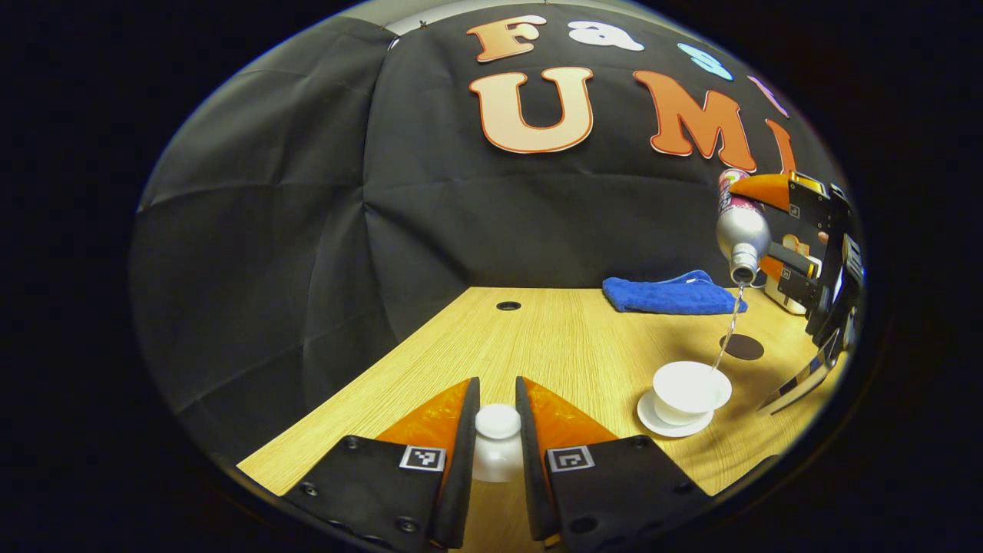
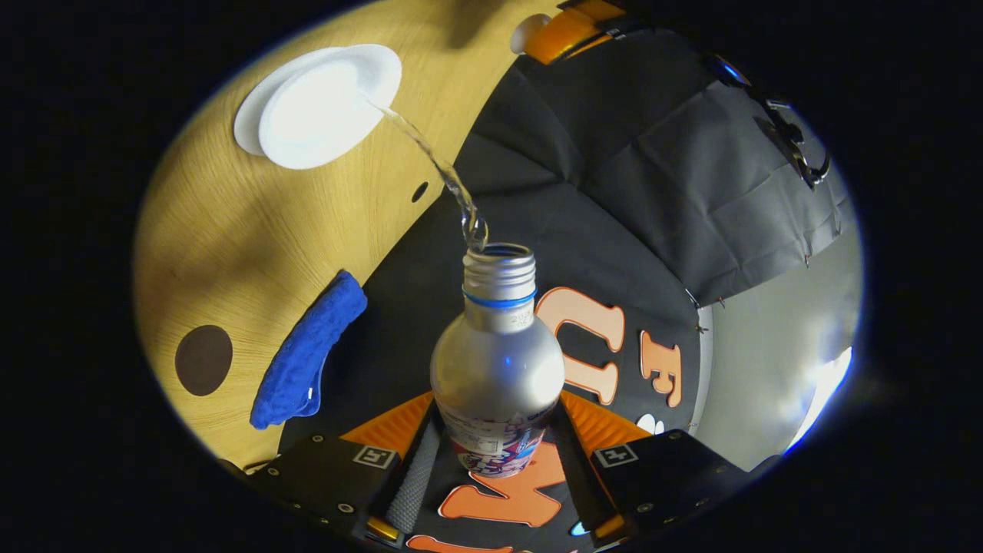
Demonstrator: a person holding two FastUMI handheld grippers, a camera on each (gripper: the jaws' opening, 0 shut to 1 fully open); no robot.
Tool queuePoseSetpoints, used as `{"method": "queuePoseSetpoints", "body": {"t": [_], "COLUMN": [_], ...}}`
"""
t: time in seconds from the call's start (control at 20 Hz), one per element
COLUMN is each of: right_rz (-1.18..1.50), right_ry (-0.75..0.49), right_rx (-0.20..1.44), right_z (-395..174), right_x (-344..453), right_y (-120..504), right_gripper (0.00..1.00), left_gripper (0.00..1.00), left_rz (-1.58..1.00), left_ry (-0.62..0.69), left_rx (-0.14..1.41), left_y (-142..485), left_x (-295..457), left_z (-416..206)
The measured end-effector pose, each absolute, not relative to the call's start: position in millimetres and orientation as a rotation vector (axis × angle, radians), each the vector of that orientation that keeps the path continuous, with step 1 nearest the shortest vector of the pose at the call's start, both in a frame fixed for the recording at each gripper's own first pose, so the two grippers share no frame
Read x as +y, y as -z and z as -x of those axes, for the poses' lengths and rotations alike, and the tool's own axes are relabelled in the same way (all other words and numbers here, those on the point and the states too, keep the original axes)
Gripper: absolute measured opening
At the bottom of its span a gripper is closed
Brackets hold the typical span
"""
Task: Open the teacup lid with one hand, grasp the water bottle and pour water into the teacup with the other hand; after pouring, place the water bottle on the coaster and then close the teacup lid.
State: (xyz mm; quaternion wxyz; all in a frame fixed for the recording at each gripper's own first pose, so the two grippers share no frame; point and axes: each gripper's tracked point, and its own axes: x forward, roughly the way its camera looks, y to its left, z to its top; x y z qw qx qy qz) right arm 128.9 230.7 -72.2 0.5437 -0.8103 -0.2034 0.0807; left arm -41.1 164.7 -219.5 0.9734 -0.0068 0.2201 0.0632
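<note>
Your left gripper point(image 1: 498, 418) sits lowest in the left gripper view, its two orange-and-black fingers point(image 1: 461, 430) closed narrow on the small white ceramic teacup lid point(image 1: 498, 442), pinching its round knob and keeping it off the pale wooden table point(image 1: 537, 338). To the right and farther off, the white porcelain teacup point(image 1: 689, 390) stands uncovered on its white saucer point(image 1: 653, 418). Above it your right gripper point(image 1: 768, 230) holds the silver metal water bottle point(image 1: 741, 230) tilted mouth-down, and a thin stream of water point(image 1: 729, 330) falls to the cup's right rim. A round dark brown coaster point(image 1: 742, 347) lies just behind the cup, and a folded blue towel point(image 1: 668, 296) lies near the table's back edge.

Turning to the right gripper view, your right gripper point(image 2: 495, 449) clamps the water bottle point(image 2: 498, 361) low on its body, one finger at each side. From the uncapped threaded mouth the water point(image 2: 438, 165) arcs to the teacup point(image 2: 319, 115) on its saucer point(image 2: 247, 123). The coaster point(image 2: 203, 359) and the blue towel point(image 2: 307, 353) lie on the table point(image 2: 253, 238), well apart from the cup. Your left gripper point(image 2: 561, 34) shows at the top edge.
</note>
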Motion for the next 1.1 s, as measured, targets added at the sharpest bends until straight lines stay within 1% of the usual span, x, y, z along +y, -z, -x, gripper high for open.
{"method": "queuePoseSetpoints", "body": {"t": [0.05, 0.65, 0.8, 0.85, 0.9, 1.05, 1.1], "right_rz": [1.928, 1.936, 1.870, 1.845, 1.822, 1.721, 1.669], "right_ry": [-0.200, -0.306, -0.312, -0.315, -0.318, -0.328, -0.337], "right_rx": [-0.485, -0.467, -0.432, -0.422, -0.412, -0.365, -0.331], "right_z": [-127.9, -121.7, -119.4, -118.4, -117.5, -116.1, -115.9], "right_x": [233.1, 250.7, 247.0, 247.4, 248.2, 245.3, 242.4], "right_y": [75.4, 109.7, 113.6, 115.7, 116.9, 120.4, 122.3], "right_gripper": [0.78, 0.78, 0.78, 0.76, 0.78, 0.79, 0.77], "left_gripper": [0.34, 0.34, 0.34, 0.34, 0.34, 0.34, 0.34], "left_rz": [0.015, 0.027, 0.029, 0.030, 0.034, 0.041, 0.045], "left_ry": [-0.128, -0.138, -0.131, -0.127, -0.123, -0.109, -0.104], "left_rx": [0.445, 0.445, 0.426, 0.427, 0.424, 0.419, 0.412], "left_y": [220.5, 222.1, 219.8, 221.0, 220.0, 217.3, 214.1], "left_x": [165.3, 165.4, 164.0, 163.7, 162.6, 160.2, 157.4], "left_z": [41.5, 41.9, 41.3, 41.1, 40.4, 40.8, 39.8]}}
